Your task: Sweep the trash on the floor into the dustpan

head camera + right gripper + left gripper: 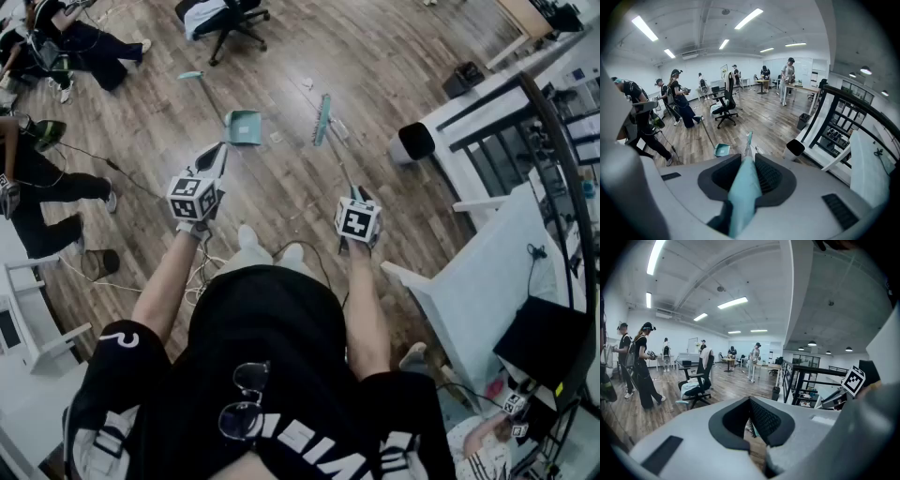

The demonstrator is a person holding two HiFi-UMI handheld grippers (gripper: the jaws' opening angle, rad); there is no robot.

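A teal dustpan (244, 127) stands on the wood floor with its thin long handle (211, 97) rising free; it also shows in the right gripper view as the dustpan (722, 150). My left gripper (221, 150) hovers just short of the pan, its jaws together with nothing between them (750, 401). My right gripper (359, 194) is shut on the teal broom handle (743, 192). The broom head (322, 120) rests on the floor right of the pan, seen again ahead as the broom head (748, 140). Small pale scraps of trash (275, 137) lie between pan and broom, another scrap (307, 82) farther off.
A black office chair (230, 17) stands beyond the dustpan. People (42, 183) stand at the left. A white bin with a dark mouth (412, 142), a black bin (464, 80), a white table (487, 272) and a black railing (553, 141) line the right. Cables (202, 272) trail by my feet.
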